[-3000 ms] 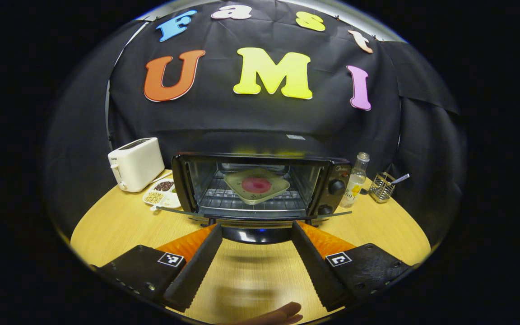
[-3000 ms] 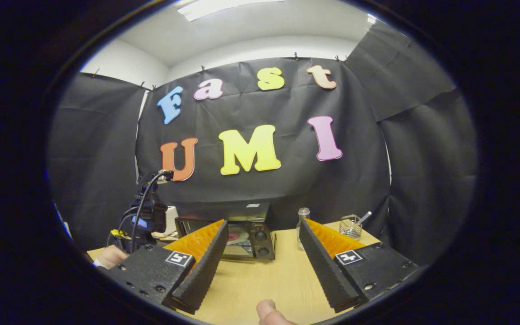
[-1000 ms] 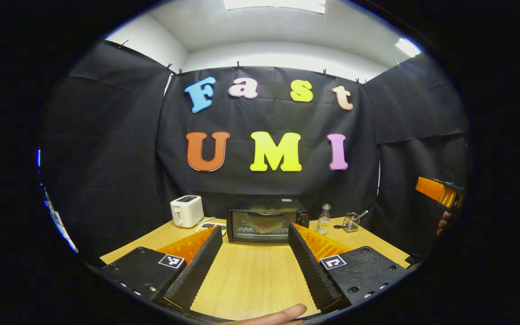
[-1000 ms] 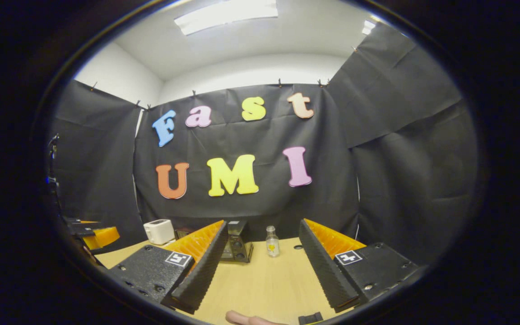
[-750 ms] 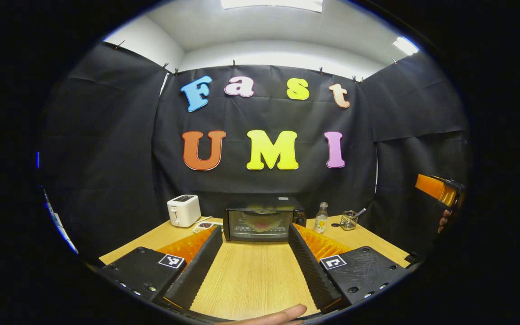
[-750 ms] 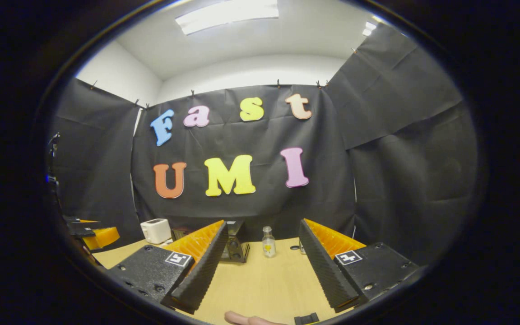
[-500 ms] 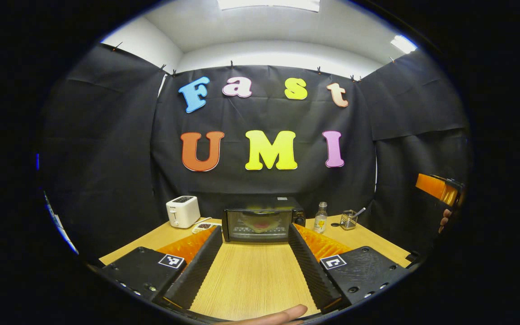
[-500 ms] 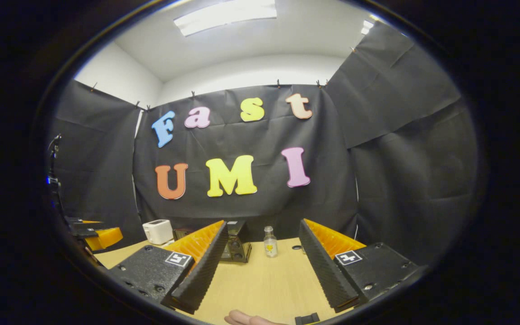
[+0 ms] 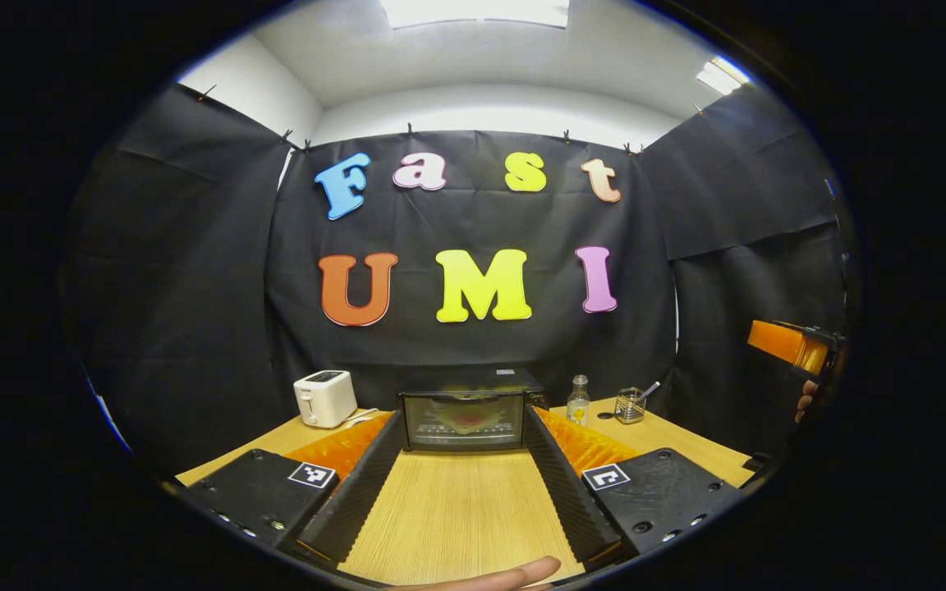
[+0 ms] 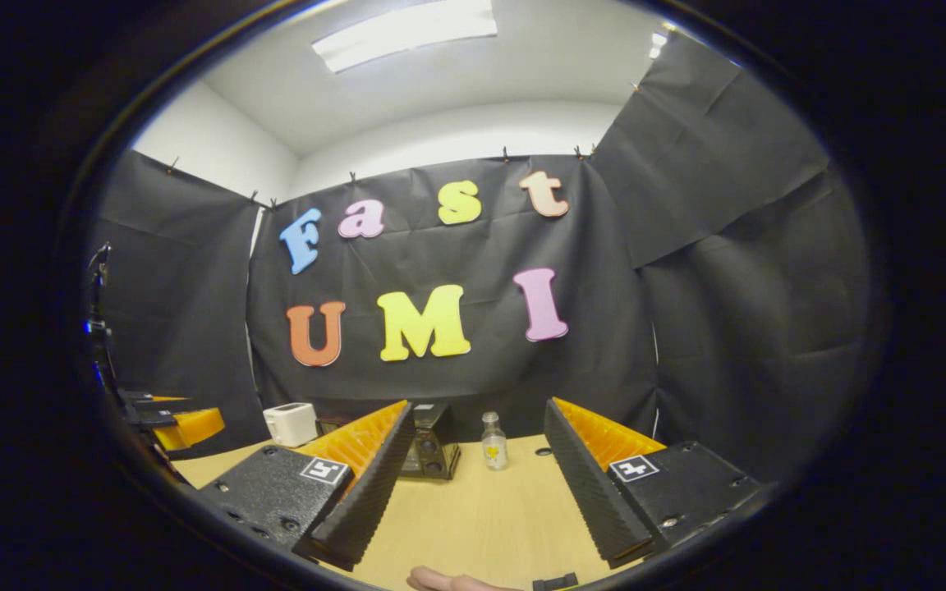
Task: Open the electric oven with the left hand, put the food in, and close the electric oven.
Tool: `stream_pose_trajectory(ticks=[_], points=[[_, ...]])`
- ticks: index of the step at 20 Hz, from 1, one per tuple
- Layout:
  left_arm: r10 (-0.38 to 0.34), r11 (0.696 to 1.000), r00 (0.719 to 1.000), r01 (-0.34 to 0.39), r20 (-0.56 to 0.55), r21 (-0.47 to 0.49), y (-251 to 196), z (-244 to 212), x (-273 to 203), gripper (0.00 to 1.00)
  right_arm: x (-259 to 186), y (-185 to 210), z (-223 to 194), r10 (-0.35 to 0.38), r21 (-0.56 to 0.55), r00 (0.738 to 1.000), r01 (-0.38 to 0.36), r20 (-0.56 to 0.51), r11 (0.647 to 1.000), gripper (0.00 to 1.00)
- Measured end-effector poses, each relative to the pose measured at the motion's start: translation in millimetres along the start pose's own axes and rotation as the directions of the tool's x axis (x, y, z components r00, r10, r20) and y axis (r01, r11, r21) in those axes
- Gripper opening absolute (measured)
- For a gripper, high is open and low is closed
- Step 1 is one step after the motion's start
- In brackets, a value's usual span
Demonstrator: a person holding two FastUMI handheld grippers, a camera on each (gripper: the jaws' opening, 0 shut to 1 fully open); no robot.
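Sitting closed at lower centre of the left gripper view: electric oven (image 9: 463, 419), food (image 9: 463, 420) showing inside. Left gripper (image 9: 461, 484) is hanging spread, empty; right gripper (image 10: 473, 484) likewise, above the table (image 10: 481, 509).

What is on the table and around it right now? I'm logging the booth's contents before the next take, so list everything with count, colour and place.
Table: one, light wood, under everything.
Electric oven: one, black, door closed, far middle of the table.
Food: one, pale plate with a red centre, behind the oven's glass door.
Toaster: one, white, left of the oven.
Bottle: one, clear, right of the oven.
Wire holder: one, metal, with a utensil in it, right of the bottle.
Left gripper: one, jaws open, nothing between them, back from the oven.
Right gripper: one, jaws open, holding nothing.
Fingers: a person's, at the bottom edge of the left gripper view.
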State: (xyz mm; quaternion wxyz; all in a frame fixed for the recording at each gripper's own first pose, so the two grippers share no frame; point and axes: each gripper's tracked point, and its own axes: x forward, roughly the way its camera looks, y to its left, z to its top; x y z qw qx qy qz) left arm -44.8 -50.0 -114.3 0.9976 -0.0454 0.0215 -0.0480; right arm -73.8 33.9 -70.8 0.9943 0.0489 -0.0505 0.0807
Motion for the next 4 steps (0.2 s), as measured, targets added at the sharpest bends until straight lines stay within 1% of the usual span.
stream_pose_trajectory(ticks=[2,4], points=[[0.012,1.000,1.000,-0.012,0.010,0.007,-1,0,4,0.93,4,-13,-3,-0.008,-0.003,1.000,0.008,0.013,1.000,0.96],[0.023,0.999,0.999,-0.023,0.037,0.024,-4,4,9,0.93,9,-28,-4,-0.021,-0.034,0.999,0.022,0.030,0.999,0.95]])
